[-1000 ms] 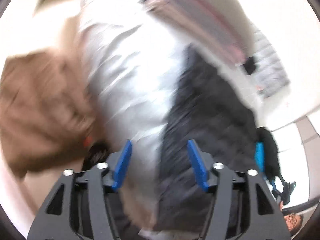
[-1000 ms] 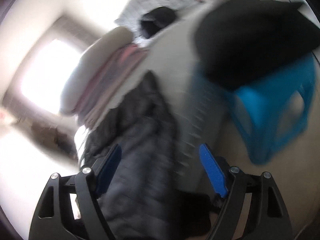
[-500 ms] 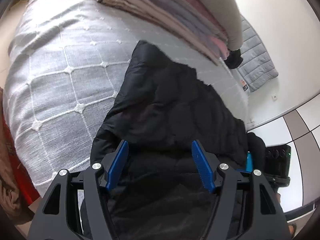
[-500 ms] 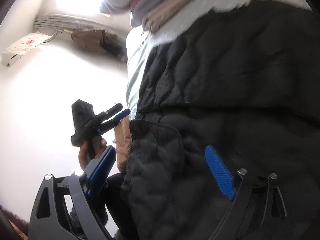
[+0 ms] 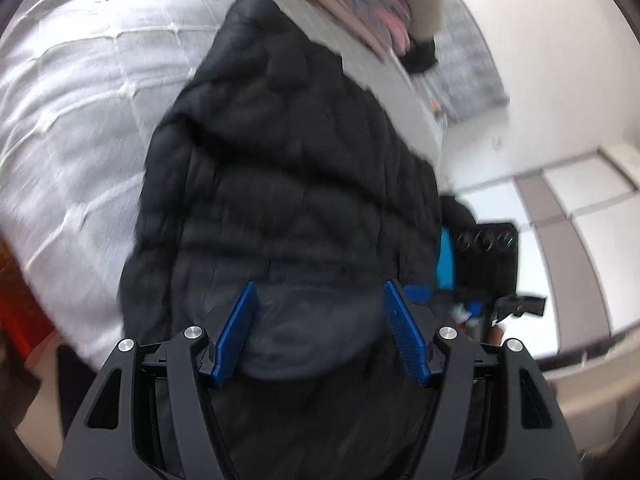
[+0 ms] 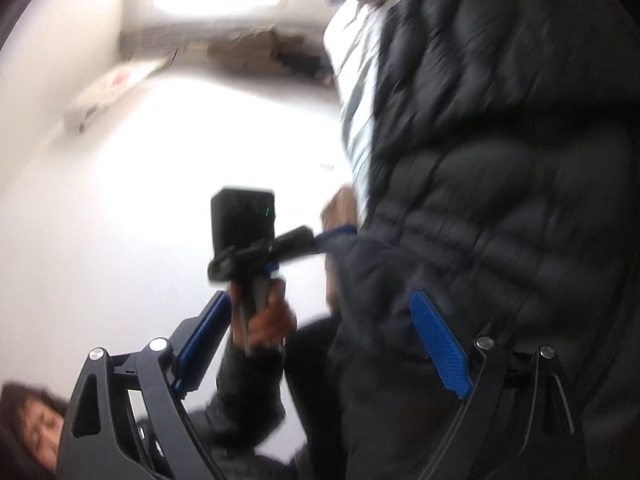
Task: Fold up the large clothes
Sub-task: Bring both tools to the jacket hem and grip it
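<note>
A black puffer jacket [image 5: 288, 168] lies lengthwise on a white quilted bedspread [image 5: 80, 92]. My left gripper [image 5: 322, 320] is open at the jacket's near hem, and a fold of the hem and its grey lining sits loosely between the blue pads [image 5: 236, 332]. In the right wrist view the jacket [image 6: 500, 160] fills the right side. My right gripper [image 6: 320, 340] is open wide beside the jacket's edge, its right pad [image 6: 438, 346] in front of the fabric. That view also shows the left gripper [image 6: 336, 234], held by a hand [image 6: 268, 320], with its tip at the jacket's edge.
A stack of folded blankets [image 5: 360, 4] lies on the bed beyond the jacket. A grey quilted mat [image 5: 468, 76] leans on the far wall. Something blue [image 5: 446, 260] stands off the bed's right side. A red and brown object [image 5: 16, 312] sits at the left edge.
Both views swung onto the jacket. The left gripper came closer and lower onto the near hem. The right gripper turned from the blue stool to the jacket's side, where the left gripper moved in.
</note>
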The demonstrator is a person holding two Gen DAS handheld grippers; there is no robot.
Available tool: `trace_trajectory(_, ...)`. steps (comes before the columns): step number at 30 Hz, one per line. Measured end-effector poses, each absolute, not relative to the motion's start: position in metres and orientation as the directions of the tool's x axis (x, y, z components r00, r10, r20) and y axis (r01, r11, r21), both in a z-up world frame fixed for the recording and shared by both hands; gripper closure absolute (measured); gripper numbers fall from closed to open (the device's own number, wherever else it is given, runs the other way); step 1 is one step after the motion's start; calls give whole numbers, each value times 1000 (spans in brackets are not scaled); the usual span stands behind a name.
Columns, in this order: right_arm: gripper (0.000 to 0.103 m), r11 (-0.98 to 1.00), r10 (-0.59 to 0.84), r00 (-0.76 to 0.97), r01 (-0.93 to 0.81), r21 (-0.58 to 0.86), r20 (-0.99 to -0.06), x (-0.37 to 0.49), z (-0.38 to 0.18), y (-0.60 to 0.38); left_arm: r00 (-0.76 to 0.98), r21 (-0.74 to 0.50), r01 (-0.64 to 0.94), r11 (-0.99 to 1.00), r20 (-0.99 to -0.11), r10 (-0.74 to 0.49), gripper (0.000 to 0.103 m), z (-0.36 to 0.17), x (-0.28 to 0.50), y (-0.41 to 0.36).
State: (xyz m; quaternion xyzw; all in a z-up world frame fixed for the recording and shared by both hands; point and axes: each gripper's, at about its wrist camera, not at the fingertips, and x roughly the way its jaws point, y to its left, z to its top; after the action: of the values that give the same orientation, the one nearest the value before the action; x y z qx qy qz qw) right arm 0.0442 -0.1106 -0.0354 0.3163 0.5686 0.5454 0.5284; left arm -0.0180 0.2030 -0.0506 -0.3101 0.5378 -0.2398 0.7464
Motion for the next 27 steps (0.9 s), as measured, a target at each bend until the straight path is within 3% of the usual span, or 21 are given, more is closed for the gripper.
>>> trace_trajectory(3,15,247,896,-305,-260,933,-322,13,-35,-106,246,-629,34,776,-748,-617,40,-52,-49,203)
trace_trajectory(6,15,307,882,-272,-289,907,-385,6,-24,-122,270,-582,30,812,-778,-568,40,-42,-64,210)
trace_trajectory(10,15,369,905,-89,-320,873,-415,17,19,-199,352,-584,116,803,-732,-584,40,-6,-65,201)
trace_trajectory(12,15,430,897,38,-309,848,-441,29,42,-258,364,-623,189,759,-673,-643,32,9,-59,178)
trace_trajectory(18,11,547,829,241,-161,822,-505,55,29,-399,275,-749,291,595,-530,-802,30,-1,-18,70)
trace_trajectory(22,11,542,818,273,-75,837,-506,74,-5,-449,221,-800,220,558,-516,-827,30,-38,24,-7)
trace_trajectory(27,11,558,814,225,-47,828,-536,94,-45,-458,235,-793,110,599,-565,-791,30,-81,61,-56)
